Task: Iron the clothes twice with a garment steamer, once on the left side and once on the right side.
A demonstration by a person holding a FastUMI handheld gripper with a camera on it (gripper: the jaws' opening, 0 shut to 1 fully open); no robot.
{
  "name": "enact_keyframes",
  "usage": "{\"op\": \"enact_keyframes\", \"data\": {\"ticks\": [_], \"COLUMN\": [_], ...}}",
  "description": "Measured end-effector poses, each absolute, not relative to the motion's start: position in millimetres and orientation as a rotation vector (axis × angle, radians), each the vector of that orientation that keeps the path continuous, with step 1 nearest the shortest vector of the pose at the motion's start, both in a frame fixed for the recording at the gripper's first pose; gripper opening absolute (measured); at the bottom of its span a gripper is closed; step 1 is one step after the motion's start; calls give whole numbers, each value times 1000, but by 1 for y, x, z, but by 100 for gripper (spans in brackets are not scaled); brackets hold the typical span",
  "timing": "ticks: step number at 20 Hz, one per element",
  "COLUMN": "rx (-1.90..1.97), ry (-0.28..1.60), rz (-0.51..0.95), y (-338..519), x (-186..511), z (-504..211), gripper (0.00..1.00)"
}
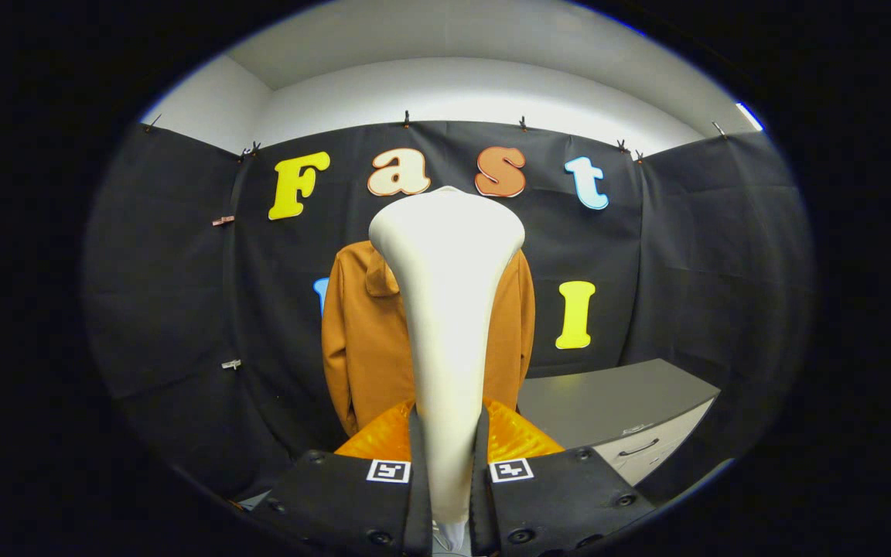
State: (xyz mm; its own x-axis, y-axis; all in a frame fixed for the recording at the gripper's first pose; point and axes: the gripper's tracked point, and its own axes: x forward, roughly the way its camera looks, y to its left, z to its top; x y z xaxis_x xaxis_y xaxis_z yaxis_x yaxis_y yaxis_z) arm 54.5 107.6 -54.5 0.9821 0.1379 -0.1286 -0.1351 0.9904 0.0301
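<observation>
Gripper: the gripper point(448, 464) is pinching the steamer's handle; both fingers are pressing on its narrow lower part, one on each side

Steamer: the steamer point(447, 309) is standing upright between the fingers; its neck is widening upward into a broad head; the head is rising in front of the jacket's collar area; whether steam is coming out, I cannot tell

Jacket: the brown jacket point(360, 340) is hanging on the booth's back wall, straight beyond the fingers; the steamer is hiding its middle strip; both shoulders and both side panels are showing to either side; the hanger or hook is hidden

Gap: the steamer head is looking apart from the cloth, not touching; the fisheye is making this hard to judge

Cabinet: a grey cabinet point(616, 402) with a drawer is standing beside the jacket on the right, below it

Progress: the pick-up is done, since the steamer is in hand and facing the jacket; no sign is telling me whether either pass is done; judging by the centred, stand-off pose, both the left side and the right side are probably left to do

Next: I am guessing the head needs bringing close to one side panel, then running along it
</observation>
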Motion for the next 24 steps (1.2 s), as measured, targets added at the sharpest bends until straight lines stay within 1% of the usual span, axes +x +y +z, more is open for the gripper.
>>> {"op": "enact_keyframes", "data": {"ticks": [7,24], "rx": [26,13], "ry": [98,100], "rz": [135,130], "y": [90,84], "x": [39,46], "z": [-21,-16], "gripper": [23,22]}}
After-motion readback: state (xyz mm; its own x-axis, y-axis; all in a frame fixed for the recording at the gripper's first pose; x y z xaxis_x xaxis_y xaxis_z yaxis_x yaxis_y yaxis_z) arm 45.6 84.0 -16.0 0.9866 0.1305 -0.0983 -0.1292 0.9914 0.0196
